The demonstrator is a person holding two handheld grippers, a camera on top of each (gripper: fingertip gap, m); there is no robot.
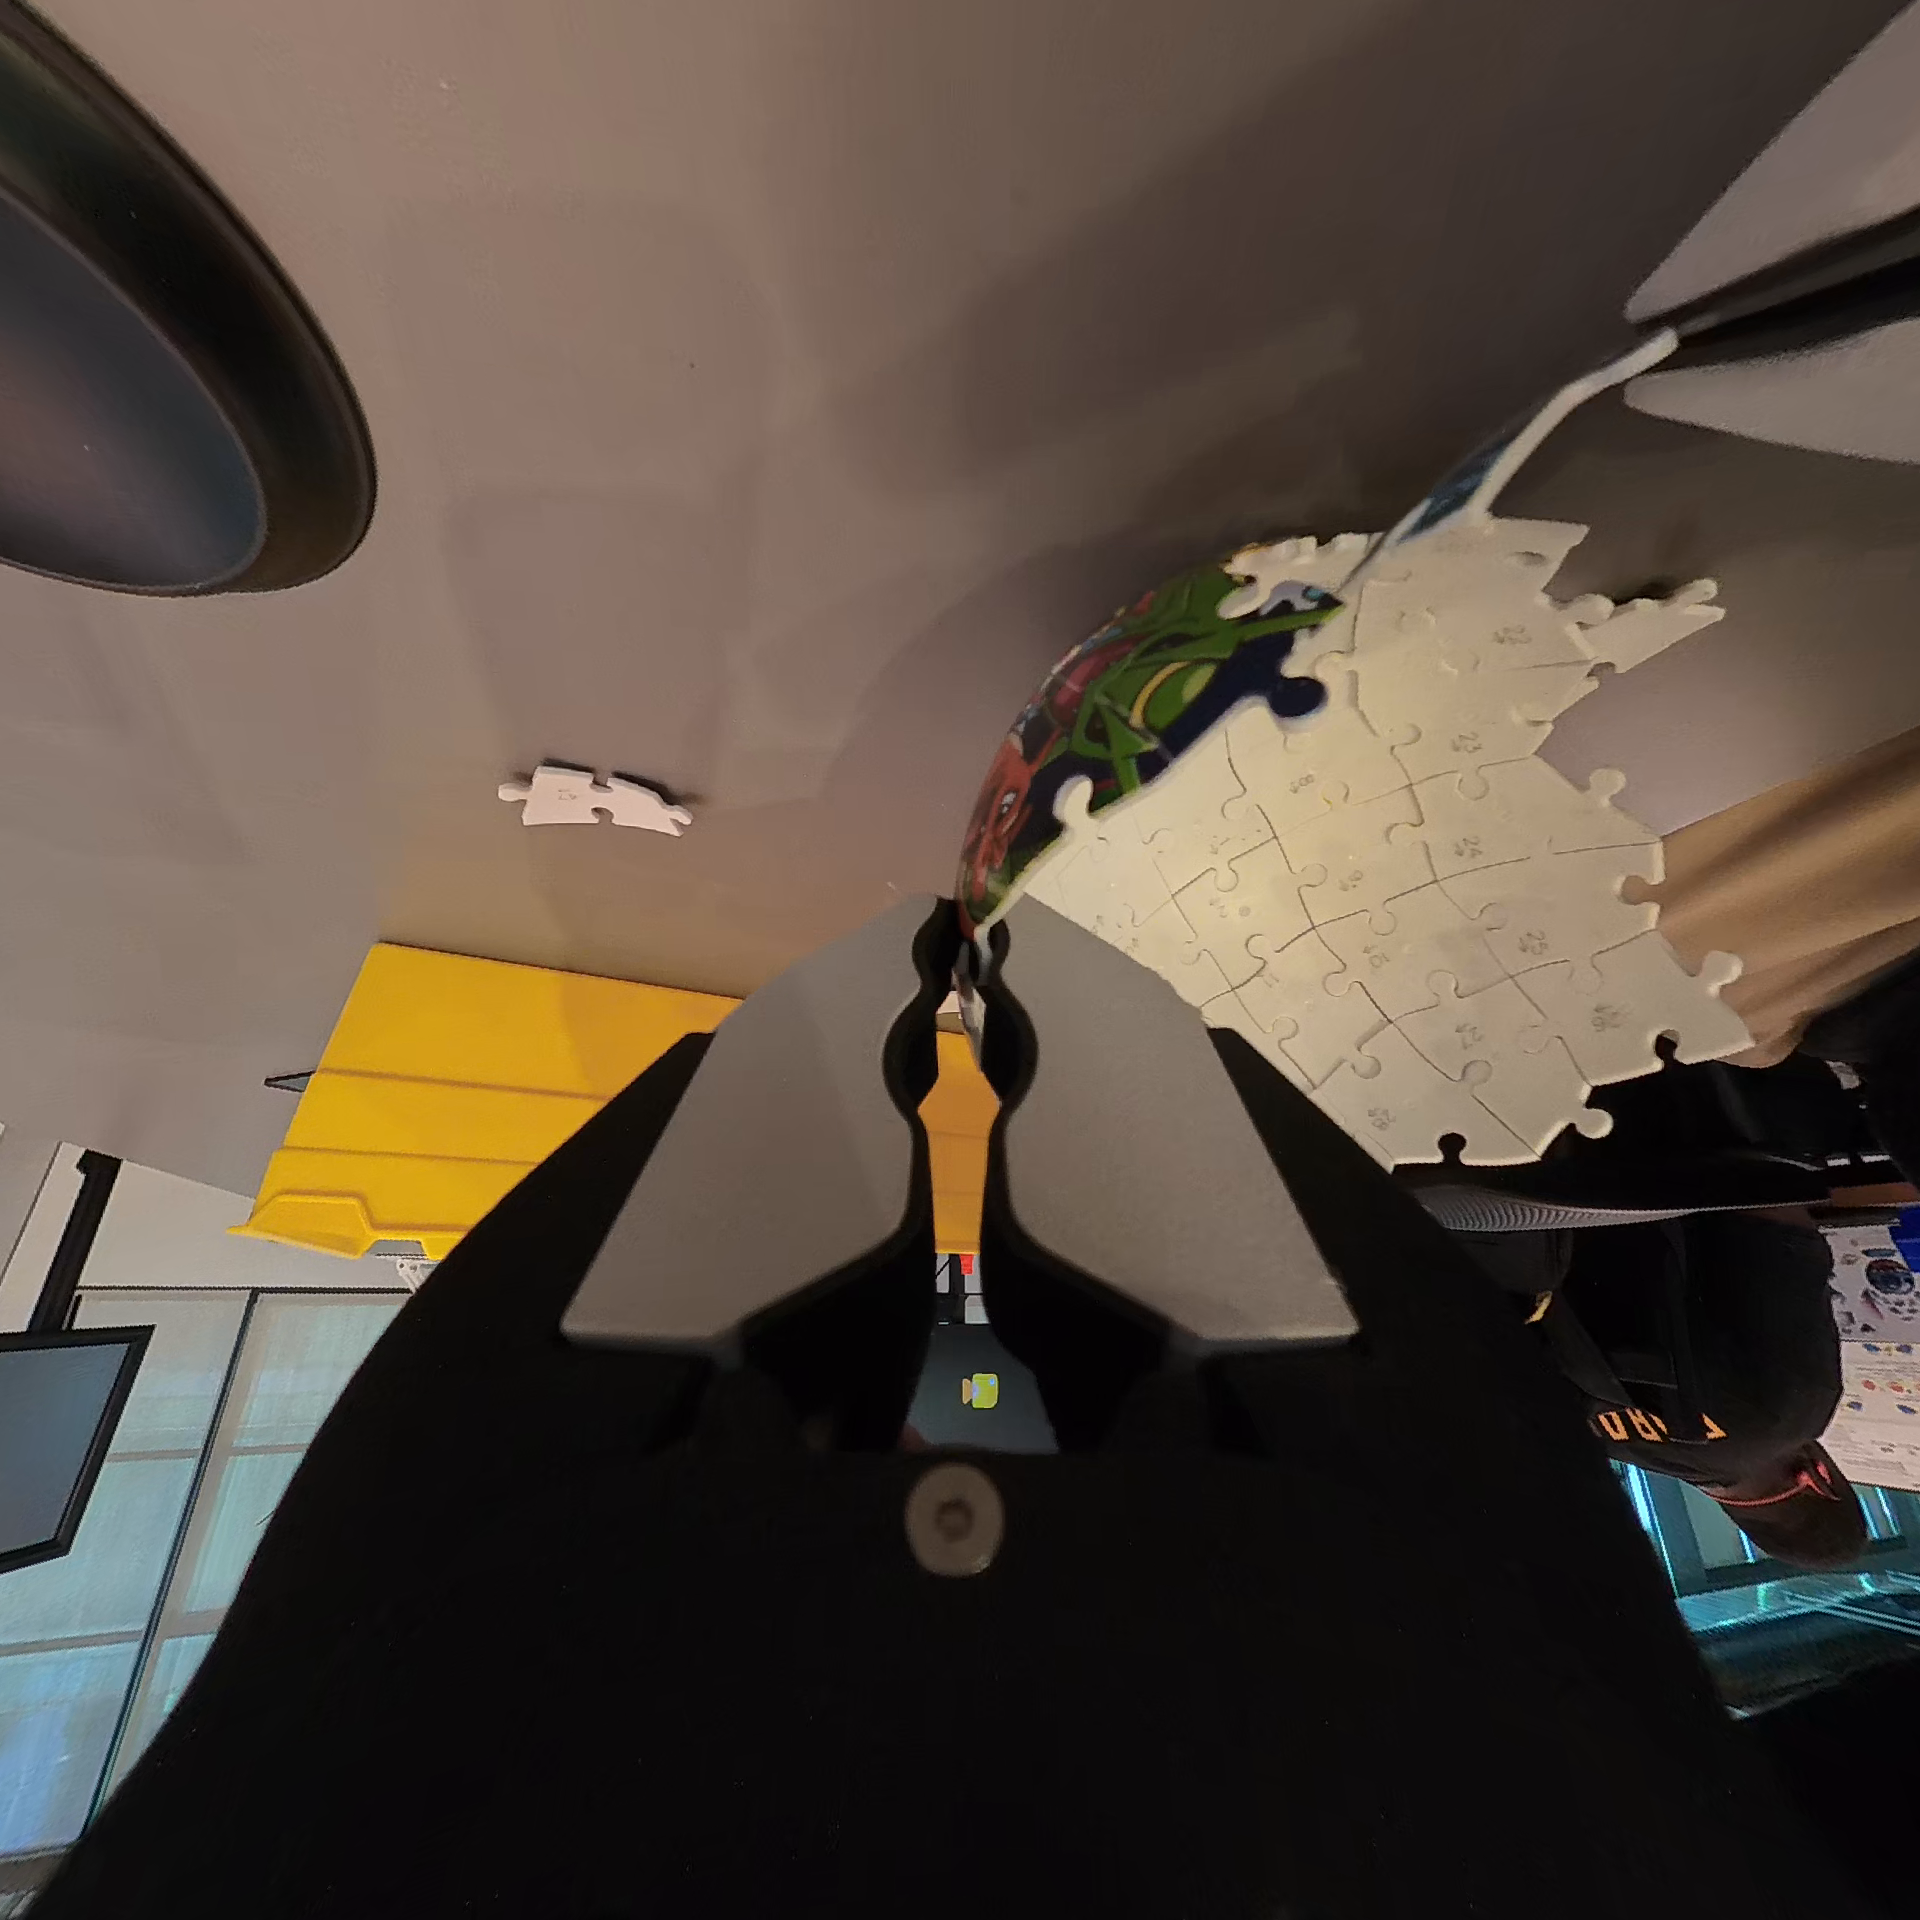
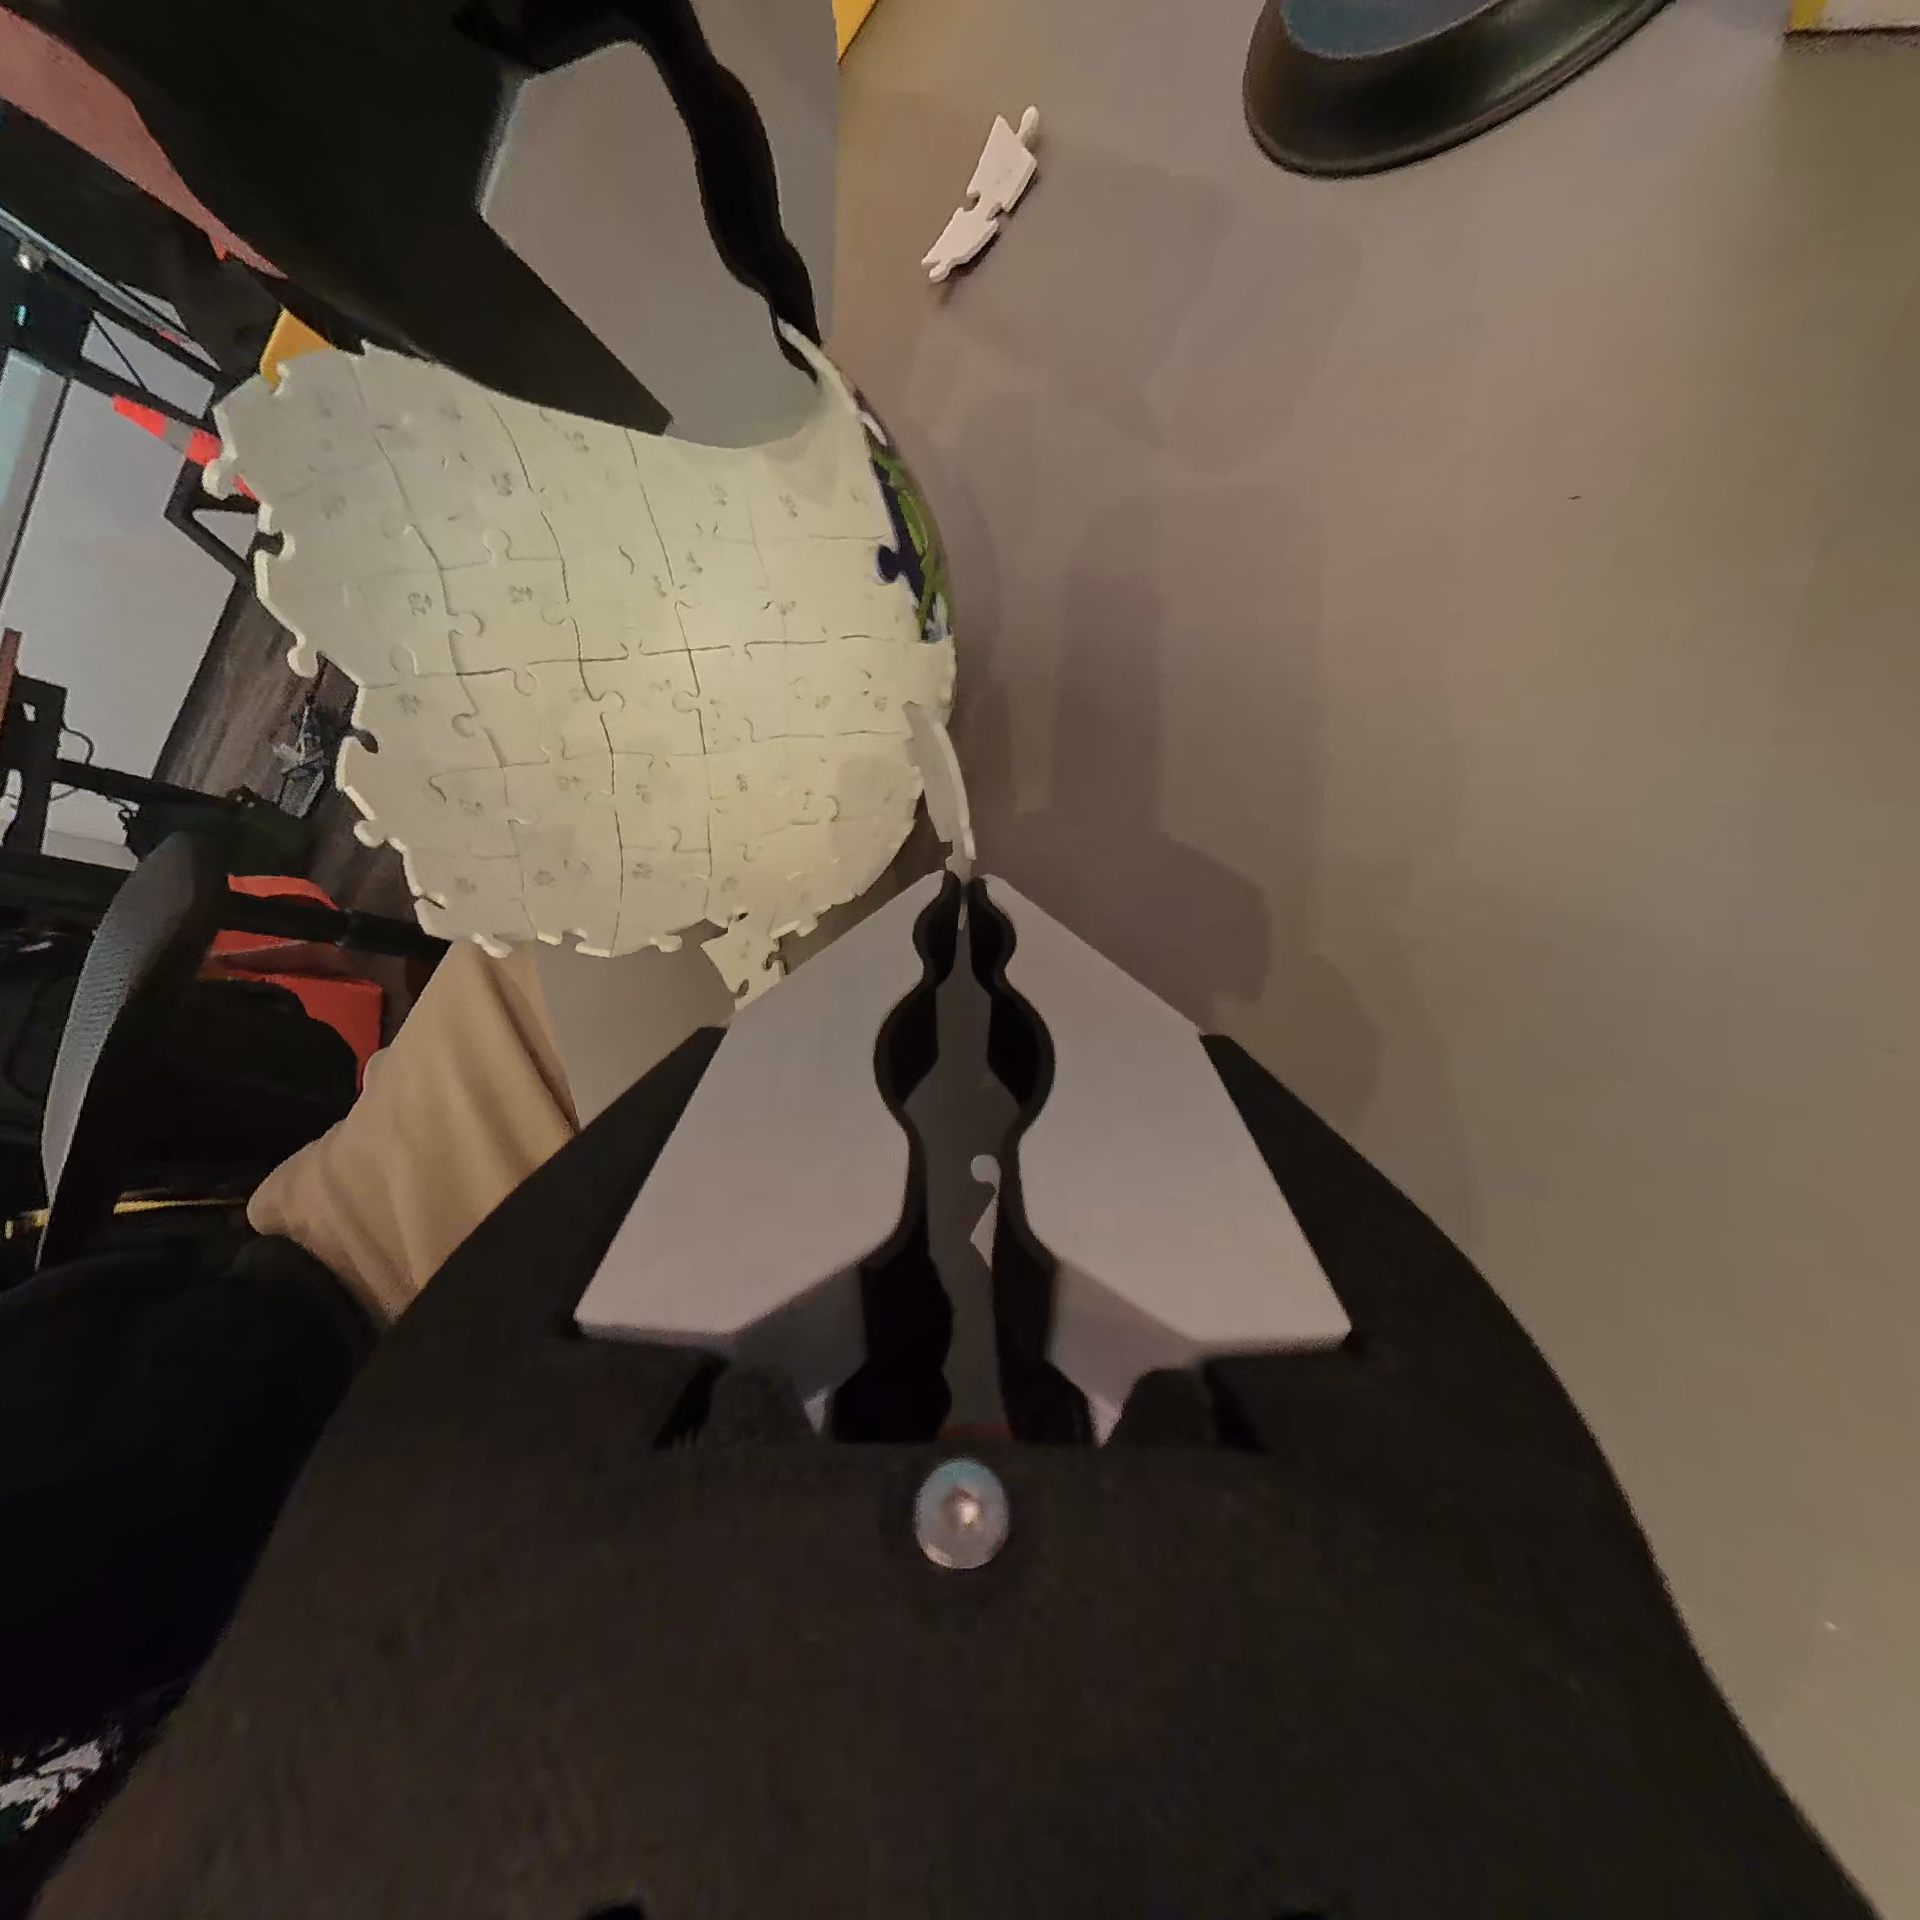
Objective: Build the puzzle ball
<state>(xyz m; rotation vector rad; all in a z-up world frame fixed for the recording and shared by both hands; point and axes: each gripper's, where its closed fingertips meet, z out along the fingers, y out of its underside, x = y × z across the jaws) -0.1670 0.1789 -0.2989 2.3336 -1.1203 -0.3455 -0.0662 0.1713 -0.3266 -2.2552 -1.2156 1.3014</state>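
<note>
We hold the partly built puzzle ball (image 1: pixel 1382 862) above the grey table (image 1: pixel 727 416), a curved shell with its pale numbered inside turned to both cameras and a strip of green and red print along one edge. Our left gripper (image 1: pixel 961 940) is clenched on the shell's rim at the printed edge. Our right gripper (image 2: pixel 961 894) is pinched on a thin white puzzle piece (image 2: pixel 948 784) that stands edge-on against the shell's border, just beside the green print; whether it is seated in the rim we cannot tell. In the left wrist view the right gripper's grey fingers enter from the upper right and hide the shell's far edge. A loose pair of joined white pieces (image 2: pixel 985 197) lies on the table well apart from the ball, near a black round dish (image 2: pixel 1434 83). A yellow bin (image 1: pixel 488 1091) sits at the table's edge.
</note>
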